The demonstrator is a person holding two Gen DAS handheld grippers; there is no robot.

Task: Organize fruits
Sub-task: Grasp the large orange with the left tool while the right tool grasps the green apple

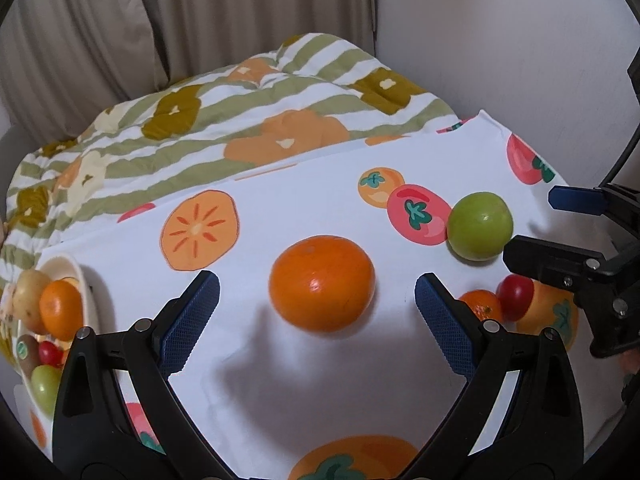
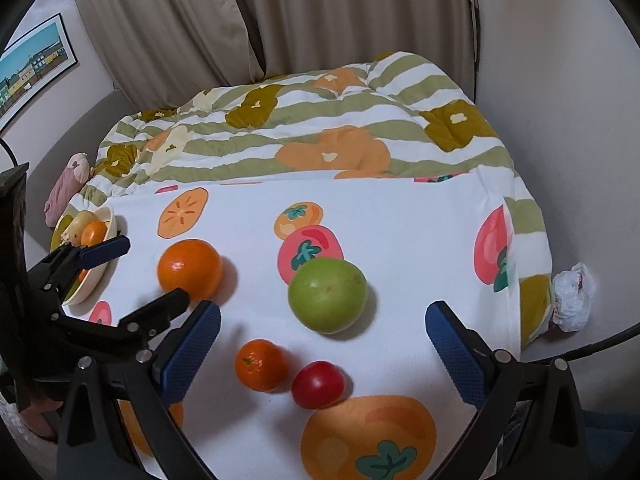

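Observation:
A large orange (image 1: 322, 282) lies on the white fruit-print cloth (image 1: 320, 380), just ahead of and between the fingers of my open left gripper (image 1: 317, 286), untouched. To its right sit a green fruit (image 1: 480, 226), a small mandarin (image 1: 482, 306) and a red tomato (image 1: 515, 296). In the right wrist view the green fruit (image 2: 328, 296) lies between the tips of my open right gripper (image 2: 323, 312), with the mandarin (image 2: 260, 364) and tomato (image 2: 318, 384) nearer the camera. A cream bowl (image 1: 82, 280) at the left holds several fruits.
A striped flower quilt (image 2: 320, 128) lies behind the cloth, with curtains and a wall beyond. A pink soft toy (image 2: 68, 184) rests beyond the bowl (image 2: 112, 216). A crumpled white bag (image 2: 572, 298) sits past the cloth's right edge. A picture (image 2: 32, 64) hangs at the left.

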